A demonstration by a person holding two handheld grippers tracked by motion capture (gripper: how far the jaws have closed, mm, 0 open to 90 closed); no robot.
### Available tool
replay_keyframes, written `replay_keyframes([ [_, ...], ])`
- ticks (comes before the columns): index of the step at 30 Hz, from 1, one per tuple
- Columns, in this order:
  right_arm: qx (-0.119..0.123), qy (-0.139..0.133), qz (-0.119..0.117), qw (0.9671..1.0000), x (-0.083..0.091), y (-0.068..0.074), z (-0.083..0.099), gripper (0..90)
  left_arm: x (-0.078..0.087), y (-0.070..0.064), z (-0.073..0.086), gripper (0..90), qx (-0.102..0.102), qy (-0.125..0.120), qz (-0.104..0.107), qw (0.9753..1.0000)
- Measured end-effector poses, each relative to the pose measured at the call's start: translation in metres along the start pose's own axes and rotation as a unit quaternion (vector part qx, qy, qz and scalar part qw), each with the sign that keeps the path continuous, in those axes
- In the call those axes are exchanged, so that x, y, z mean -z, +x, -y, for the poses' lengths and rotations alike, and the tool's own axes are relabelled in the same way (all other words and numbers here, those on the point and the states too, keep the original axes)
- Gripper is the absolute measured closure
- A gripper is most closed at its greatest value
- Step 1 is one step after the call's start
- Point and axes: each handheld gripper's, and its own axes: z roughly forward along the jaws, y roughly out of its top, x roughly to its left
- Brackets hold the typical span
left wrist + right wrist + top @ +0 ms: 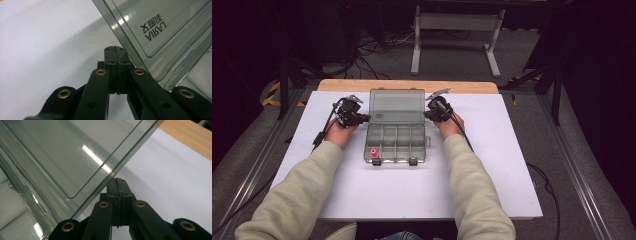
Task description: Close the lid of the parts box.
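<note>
I find the clear compartment box (397, 142) near the far edge of the bench (512, 165), its lid (397, 106) standing open. My left tool (115, 53) and right tool (119, 185) are both fully closed, gripping nothing, one just beside each side edge of the lid. A small pink item (374, 152), too small to identify, appears to sit in the box's near-left compartment.

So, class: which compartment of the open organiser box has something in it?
The front-left compartment, nearest the person's left sleeve, holds a small pink item. The other compartments of the box look bare.
</note>
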Motion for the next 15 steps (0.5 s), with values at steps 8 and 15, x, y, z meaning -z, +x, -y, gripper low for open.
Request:
replay_keyframes([
  [8, 0.002, -0.015, 0.008, 0.9999, 0.005, 0.001, -0.003, 90.0, 0.005, -0.001, -0.002, 89.0, -0.006, -0.010, -0.006, 0.9999],
  [15, 0.002, -0.032, 0.012, 0.9994, 0.011, 0.000, -0.005, 90.0, 0.006, -0.004, -0.004, 89.0, -0.007, -0.017, -0.010, 0.9998],
])
